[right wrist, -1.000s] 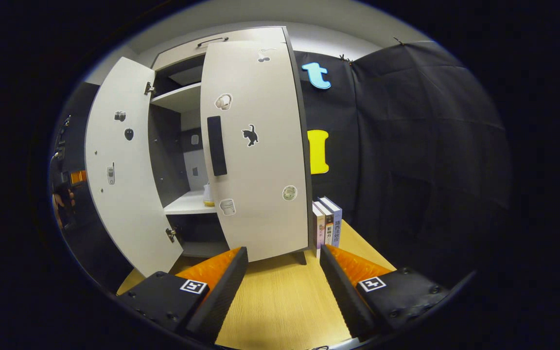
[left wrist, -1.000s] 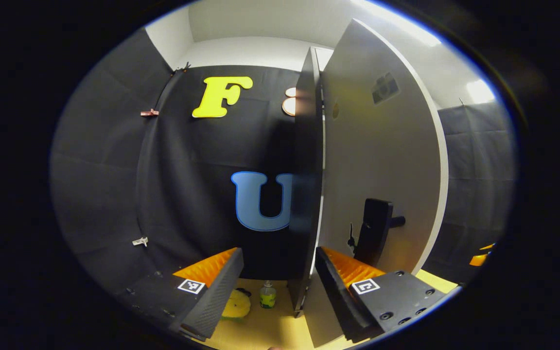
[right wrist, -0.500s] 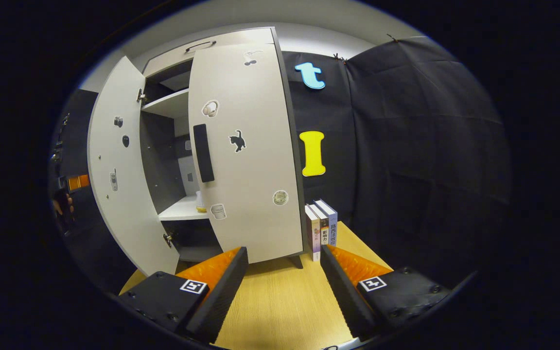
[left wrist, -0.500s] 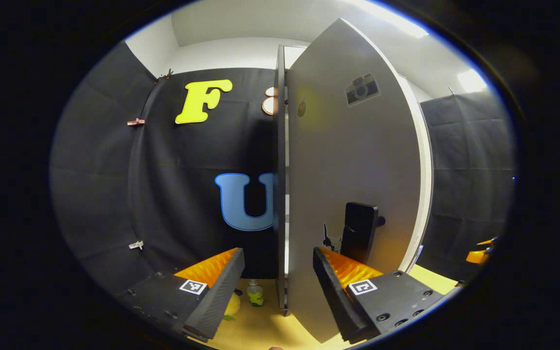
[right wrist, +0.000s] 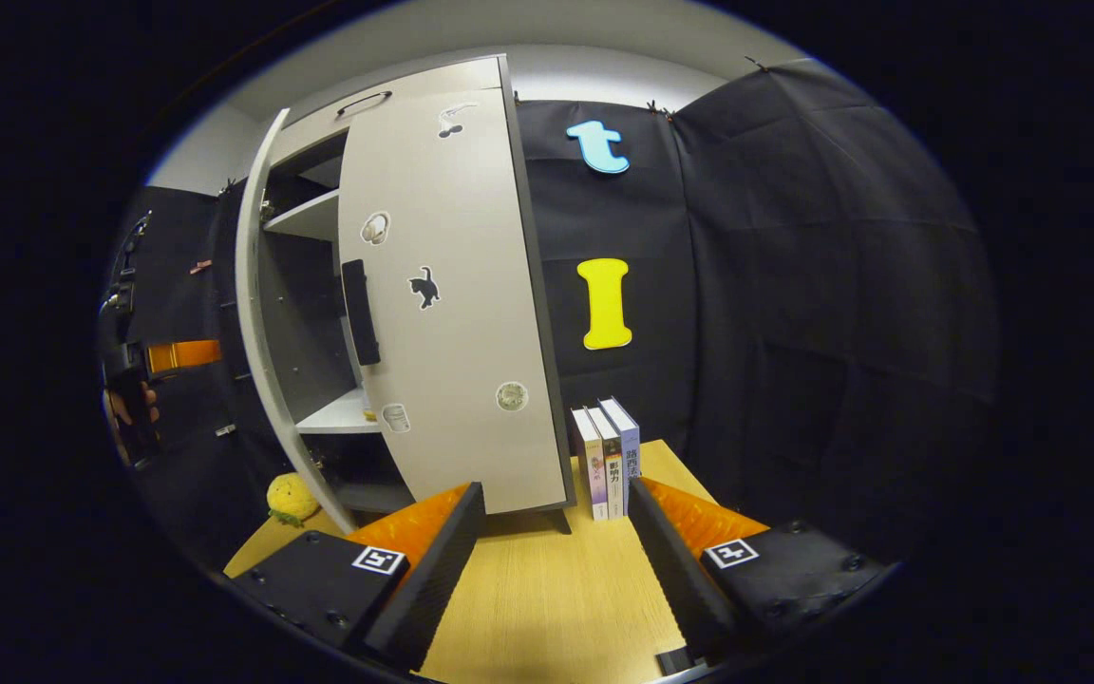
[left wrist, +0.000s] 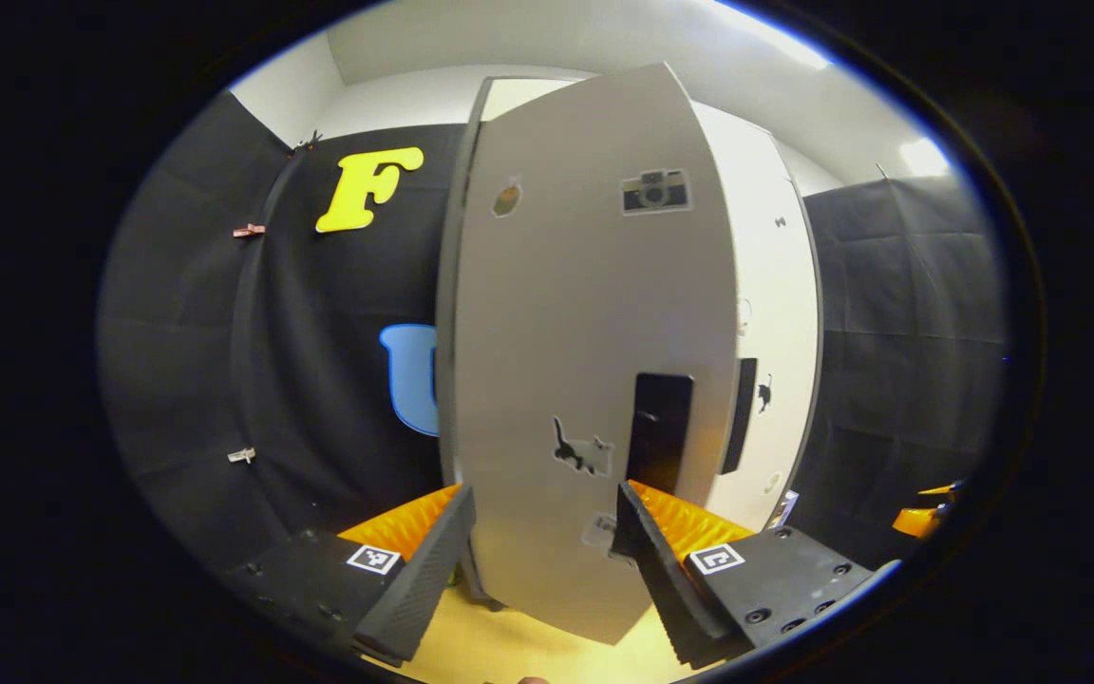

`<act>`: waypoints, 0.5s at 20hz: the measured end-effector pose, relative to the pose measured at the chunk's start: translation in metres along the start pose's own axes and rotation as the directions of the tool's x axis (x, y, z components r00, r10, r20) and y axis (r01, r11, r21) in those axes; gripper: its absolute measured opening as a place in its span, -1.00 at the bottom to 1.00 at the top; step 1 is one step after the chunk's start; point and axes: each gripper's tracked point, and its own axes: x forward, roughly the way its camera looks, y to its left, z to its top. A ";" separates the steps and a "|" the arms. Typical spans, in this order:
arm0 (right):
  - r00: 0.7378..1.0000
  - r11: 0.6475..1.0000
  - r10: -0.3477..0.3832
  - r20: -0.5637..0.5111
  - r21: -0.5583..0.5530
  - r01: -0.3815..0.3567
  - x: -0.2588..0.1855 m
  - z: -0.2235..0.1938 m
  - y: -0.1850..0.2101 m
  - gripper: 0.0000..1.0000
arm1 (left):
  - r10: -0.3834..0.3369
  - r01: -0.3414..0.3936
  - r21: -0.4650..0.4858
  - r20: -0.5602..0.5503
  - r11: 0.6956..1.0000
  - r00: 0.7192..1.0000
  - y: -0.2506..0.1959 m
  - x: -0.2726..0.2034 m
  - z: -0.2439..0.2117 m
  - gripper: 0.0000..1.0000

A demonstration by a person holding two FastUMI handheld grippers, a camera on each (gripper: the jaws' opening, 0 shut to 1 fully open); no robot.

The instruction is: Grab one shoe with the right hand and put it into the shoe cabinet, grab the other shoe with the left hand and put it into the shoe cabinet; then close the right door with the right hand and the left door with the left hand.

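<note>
Fingers of my left gripper [left wrist: 539,532] stand spread with nothing between them, straight in front of the outer face of the left door [left wrist: 594,380], which rises upright just beyond the tips. Its dark vertical handle [left wrist: 658,445] sits slightly right of my centreline, beside my right finger; whether that finger touches the panel I cannot tell. The door's free edge lies to the right, toward the right door [left wrist: 775,332], so I judge the closing push must carry it that way. My left gripper is clearly the nearer one. My right gripper [right wrist: 552,560] is likewise agape and empty, over the wooden table [right wrist: 547,608], well apart from the shoe cabinet [right wrist: 395,313]. In the right gripper view the right door lies flush and the left door stands ajar, edge-on. Both shoes are hard to confirm; only a small item shows on the inner shelf [right wrist: 343,418], too small to identify. Books [right wrist: 607,456] stand right of the cabinet.
</note>
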 end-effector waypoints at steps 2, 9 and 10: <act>1.000 1.000 0.023 -0.003 -0.008 -0.023 -0.001 0.000 -0.010 0.97 | 0.026 -0.026 0.020 -0.001 0.999 1.000 -0.021 -0.010 -0.010 0.86; 0.989 0.990 0.138 -0.045 -0.013 -0.138 0.010 -0.013 -0.030 0.97 | 0.144 -0.144 -0.031 -0.001 0.989 0.990 -0.071 -0.079 -0.052 0.90; 0.986 0.987 0.159 -0.052 -0.013 -0.160 0.011 -0.013 -0.027 0.97 | 0.167 -0.167 -0.030 -0.002 0.986 0.986 -0.072 -0.092 -0.056 0.87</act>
